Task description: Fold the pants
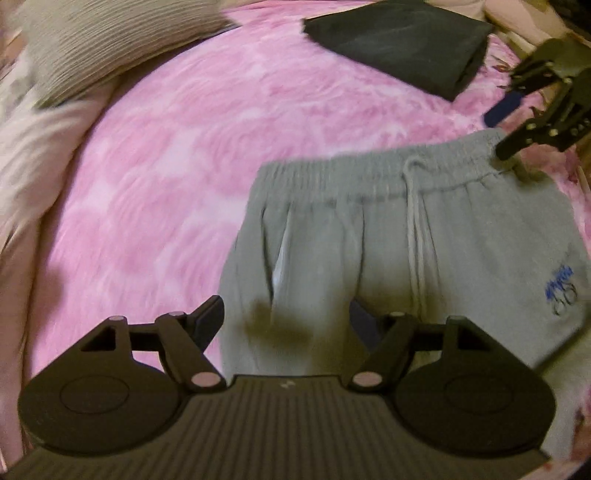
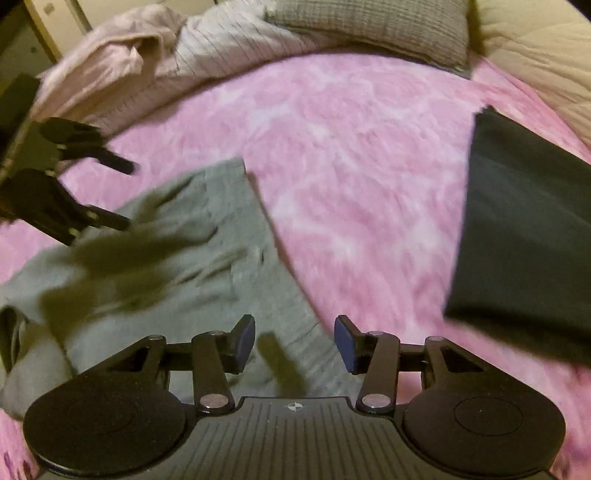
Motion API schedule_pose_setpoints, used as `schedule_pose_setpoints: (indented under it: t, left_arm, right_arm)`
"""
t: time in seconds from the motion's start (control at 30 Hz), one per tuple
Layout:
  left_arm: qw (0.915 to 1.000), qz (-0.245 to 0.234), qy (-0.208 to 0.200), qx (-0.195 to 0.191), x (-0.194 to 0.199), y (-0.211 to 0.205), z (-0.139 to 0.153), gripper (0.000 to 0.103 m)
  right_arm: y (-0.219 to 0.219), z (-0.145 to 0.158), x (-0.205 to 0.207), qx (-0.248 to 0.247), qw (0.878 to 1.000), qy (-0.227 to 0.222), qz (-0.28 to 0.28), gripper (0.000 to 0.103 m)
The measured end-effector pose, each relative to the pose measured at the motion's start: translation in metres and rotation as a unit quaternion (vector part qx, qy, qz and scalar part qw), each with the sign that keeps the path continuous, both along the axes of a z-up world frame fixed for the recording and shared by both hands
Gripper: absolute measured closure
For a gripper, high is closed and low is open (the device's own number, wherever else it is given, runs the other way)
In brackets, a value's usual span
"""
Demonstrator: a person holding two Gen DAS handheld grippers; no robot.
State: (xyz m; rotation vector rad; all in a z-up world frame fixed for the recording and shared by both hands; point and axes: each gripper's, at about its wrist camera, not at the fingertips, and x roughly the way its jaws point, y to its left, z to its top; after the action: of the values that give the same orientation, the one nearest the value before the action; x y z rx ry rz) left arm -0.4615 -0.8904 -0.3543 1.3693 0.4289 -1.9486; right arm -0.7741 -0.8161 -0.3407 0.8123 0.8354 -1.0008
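Note:
Grey sweatpants (image 1: 406, 258) lie flat on a fluffy pink blanket (image 1: 177, 147), waistband and white drawstring (image 1: 413, 206) facing away, a blue print near the right hip. My left gripper (image 1: 286, 321) hovers open over the pants' left side with nothing between its fingers. In the left wrist view my right gripper (image 1: 504, 127) stands open just above the waistband's right corner. From the right wrist view the right gripper (image 2: 295, 339) is open above the pants (image 2: 207, 258), pads clear of the cloth, and the left gripper (image 2: 122, 192) is open at the left.
A folded dark garment (image 1: 399, 44) (image 2: 524, 240) lies on the blanket beyond the pants. A grey ribbed pillow (image 1: 92, 48) (image 2: 369, 26), pale pink bedding (image 2: 110, 62) and a beige quilt (image 2: 535, 48) line the far edge.

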Motion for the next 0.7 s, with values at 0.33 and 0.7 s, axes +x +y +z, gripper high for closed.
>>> schedule_pose_setpoints:
  t: [0.33, 0.7]
  left_arm:
    - [0.9946, 0.102, 0.021, -0.001, 0.070, 0.129, 0.050, 0.032]
    - [0.9862, 0.164, 0.023, 0.001, 0.146, 0.256, 0.069, 0.031]
  right_arm:
    - [0.073, 0.051, 0.065, 0.029, 0.997, 0.068, -0.003, 0.057]
    - [0.149, 0.090, 0.143, 0.008, 0.994, 0.103, 0.025, 0.056]
